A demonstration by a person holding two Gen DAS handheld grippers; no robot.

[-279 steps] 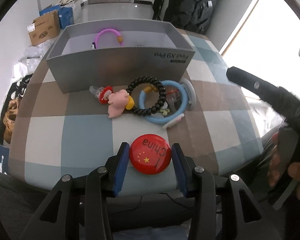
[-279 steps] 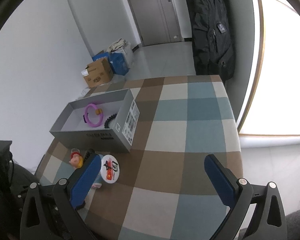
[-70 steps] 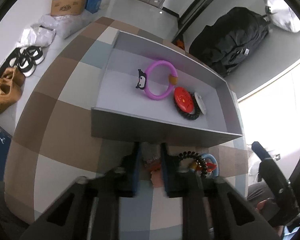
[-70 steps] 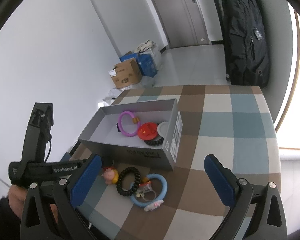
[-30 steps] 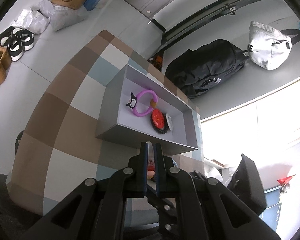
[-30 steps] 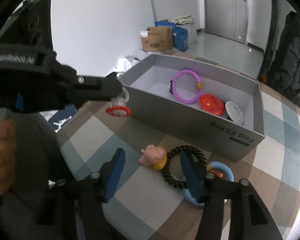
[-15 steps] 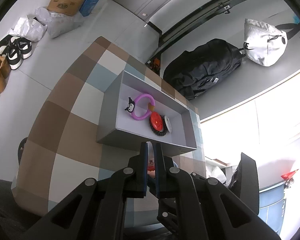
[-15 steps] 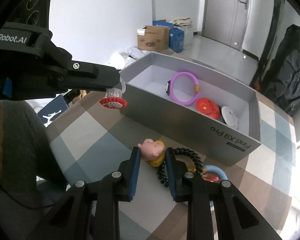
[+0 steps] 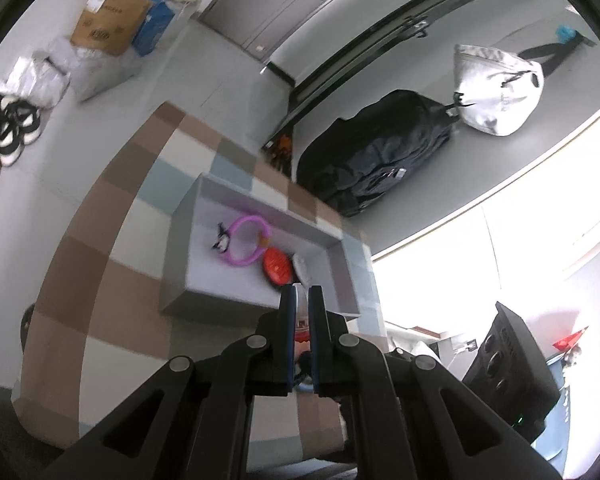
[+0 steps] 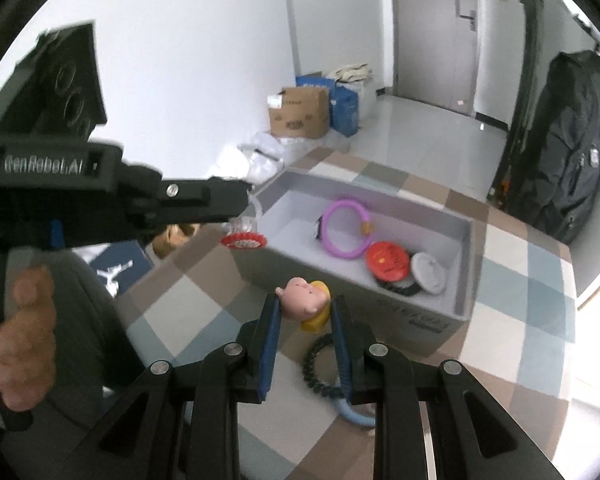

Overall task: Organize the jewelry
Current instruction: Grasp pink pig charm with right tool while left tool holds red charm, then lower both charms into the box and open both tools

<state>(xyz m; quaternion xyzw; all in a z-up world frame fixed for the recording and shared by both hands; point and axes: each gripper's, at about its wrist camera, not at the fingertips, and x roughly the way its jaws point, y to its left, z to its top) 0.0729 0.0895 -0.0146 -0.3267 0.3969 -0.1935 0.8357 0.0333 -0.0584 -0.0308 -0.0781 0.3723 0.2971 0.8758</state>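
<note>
Two tools clamp charms: left tool (image 9: 300, 300) red trinket (image 10: 244, 239), right tool (image 10: 305, 312) pink figurine (image 10: 303, 301).

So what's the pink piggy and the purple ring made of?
The pink piggy looks like soft matte rubber or vinyl: rounded, smooth, no sharp shine. The purple ring looks like glossy, slightly see-through plastic or silicone. Neither is certain from looks alone.

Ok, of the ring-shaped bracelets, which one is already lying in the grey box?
The purple bracelet, lying flat on the grey box floor beside the red badge. The black beaded bracelet and the blue bracelet lie outside on the checked cloth.
</note>
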